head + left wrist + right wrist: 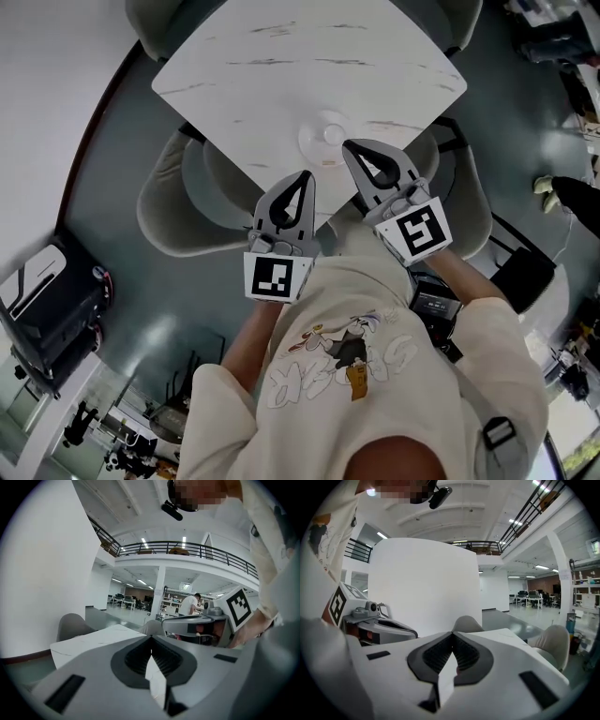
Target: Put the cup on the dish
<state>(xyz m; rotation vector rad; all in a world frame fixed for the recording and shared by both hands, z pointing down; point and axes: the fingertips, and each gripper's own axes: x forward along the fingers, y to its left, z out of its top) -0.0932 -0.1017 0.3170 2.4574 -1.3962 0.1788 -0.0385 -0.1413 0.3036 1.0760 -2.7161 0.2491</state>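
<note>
The white marble-patterned square table (281, 66) carries a white round dish (307, 146) and a small white cup (334, 133). The cup seems to stand inside the outline of the dish. Everything here is white on white, so I cannot say this for sure. The right gripper (347, 144) is clenched: in the right gripper view its two ribbed pads meet at the tip and nothing is between them. Seen from the head view, this closed tip is just beside the rim of the dish, on the near side. The left gripper (305, 175) is also clenched on nothing and lies a little further back, near the table's edge. In my judgement the main danger is the closed right tip. If it moves forward as it is, it acts like a wedge and can push the dish across the smooth table or knock the cup over. The jaws need to open before any grasp. A second danger is poor seeing. Both gripper views look level across the room and do not show the cup or the dish at all, and from the head view the pale dish hardly stands out from the table. So the approach can be misjudged and the pad can strike the rim. If the cup is really on the dish already, any touch only risks disturbing it.
</note>
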